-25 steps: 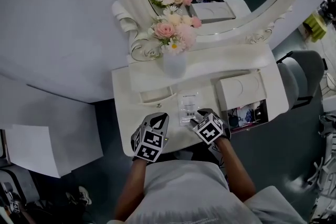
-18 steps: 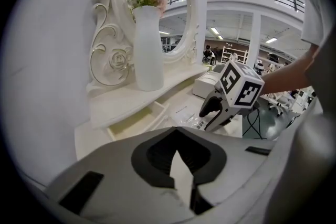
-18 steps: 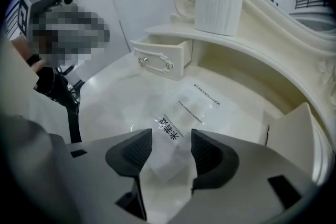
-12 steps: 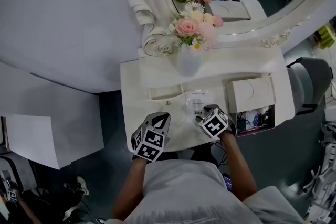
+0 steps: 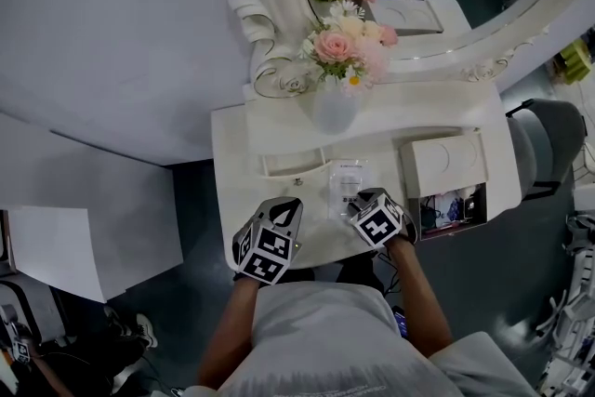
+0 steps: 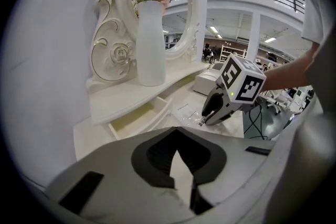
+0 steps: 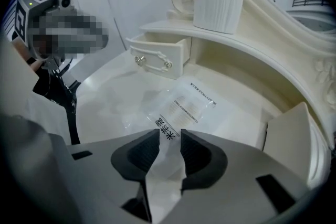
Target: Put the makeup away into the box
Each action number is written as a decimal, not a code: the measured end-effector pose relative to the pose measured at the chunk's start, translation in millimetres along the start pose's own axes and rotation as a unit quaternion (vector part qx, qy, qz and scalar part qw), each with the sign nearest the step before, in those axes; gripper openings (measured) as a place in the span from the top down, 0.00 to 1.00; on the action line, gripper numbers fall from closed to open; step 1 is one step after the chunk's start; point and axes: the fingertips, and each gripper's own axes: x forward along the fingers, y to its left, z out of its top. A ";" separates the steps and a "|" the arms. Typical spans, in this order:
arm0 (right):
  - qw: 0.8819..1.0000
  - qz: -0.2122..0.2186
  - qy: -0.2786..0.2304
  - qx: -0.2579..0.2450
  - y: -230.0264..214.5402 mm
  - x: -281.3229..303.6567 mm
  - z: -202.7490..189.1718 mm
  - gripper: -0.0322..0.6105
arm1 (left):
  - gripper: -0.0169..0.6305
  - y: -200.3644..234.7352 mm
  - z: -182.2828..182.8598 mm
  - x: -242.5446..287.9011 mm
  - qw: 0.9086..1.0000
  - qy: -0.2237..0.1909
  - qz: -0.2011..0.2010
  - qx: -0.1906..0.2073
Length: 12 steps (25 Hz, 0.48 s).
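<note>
Clear makeup packet [image 7: 185,101] lies on the vanity top [image 7: 231,113], not yet boxed. Right gripper [image 7: 169,140] jaws have just been closing; half-wide, they straddle its near end. Left gripper [image 6: 178,155] is closed, empty. Box [image 5: 444,165] is open, part-filled.

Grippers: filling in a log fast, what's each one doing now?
Left gripper: shut, empty.
Right gripper: open, jaws just been closing, clear packet edge between them.

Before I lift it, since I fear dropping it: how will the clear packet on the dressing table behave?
The clear packet lies flat, thin and wrinkled, so it is probably floppy and would sag from a pinched edge. Its glossy film may be slippery. It looks light, unlikely to roll.
</note>
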 end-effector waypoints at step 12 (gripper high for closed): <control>1.000 0.003 -0.007 0.013 21.3 -4.0 -10.1 0.94 | 0.88 -20.4 -11.3 24.6 0.998 0.007 -0.057 0.002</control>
